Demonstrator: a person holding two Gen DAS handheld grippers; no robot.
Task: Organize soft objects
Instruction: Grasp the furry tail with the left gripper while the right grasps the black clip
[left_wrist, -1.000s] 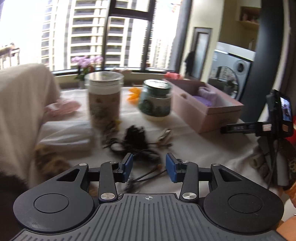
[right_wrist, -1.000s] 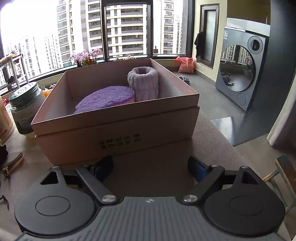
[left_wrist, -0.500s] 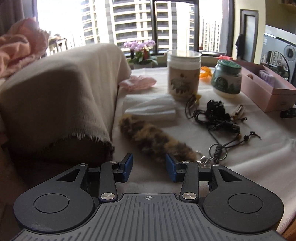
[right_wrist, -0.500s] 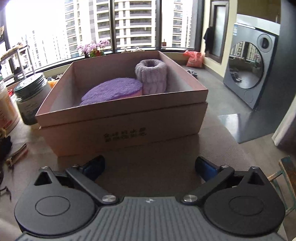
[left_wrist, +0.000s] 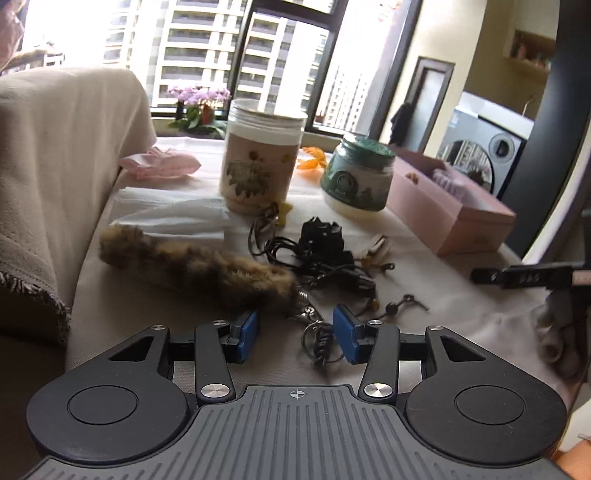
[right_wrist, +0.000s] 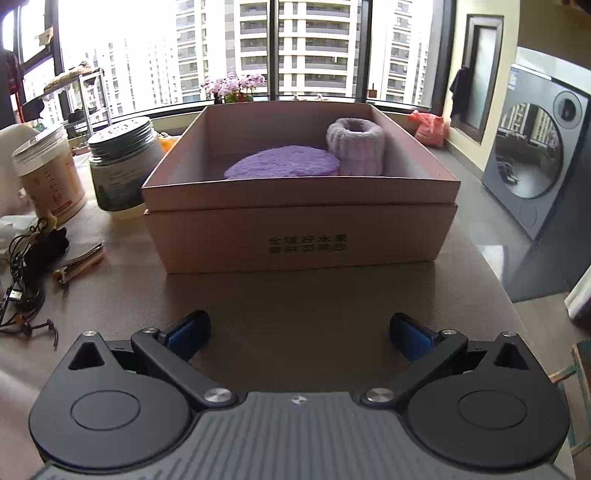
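1. Soft objects are partly sorted. The pink cardboard box (right_wrist: 299, 218) fills the middle of the right wrist view and already holds two of them, which I judge as done: a flat purple pad (right_wrist: 282, 164) lying on its floor and, touching it on the right, an upright lilac knit roll (right_wrist: 356, 149).
2. The table (right_wrist: 314, 295) takes the lower half of both views and carries what is left.
3. The furry tail (left_wrist: 195, 266), a long brown plush piece with a key ring, lies across the centre-left of the left wrist view and looks like the next item to go.
4. A folded white tissue (left_wrist: 177, 218) sits just behind it, and a pink cloth (left_wrist: 159, 166) lies farther back at upper left. Both are soft and outside the box.
5. The left gripper (left_wrist: 295, 334) has just been opening. Its jaws stand apart at the tail's ring end, with the ring between them and neither pad pressing on it.
6. The right gripper (right_wrist: 299, 332) has its jaws spread wide over bare table in front of the box, holding nothing.
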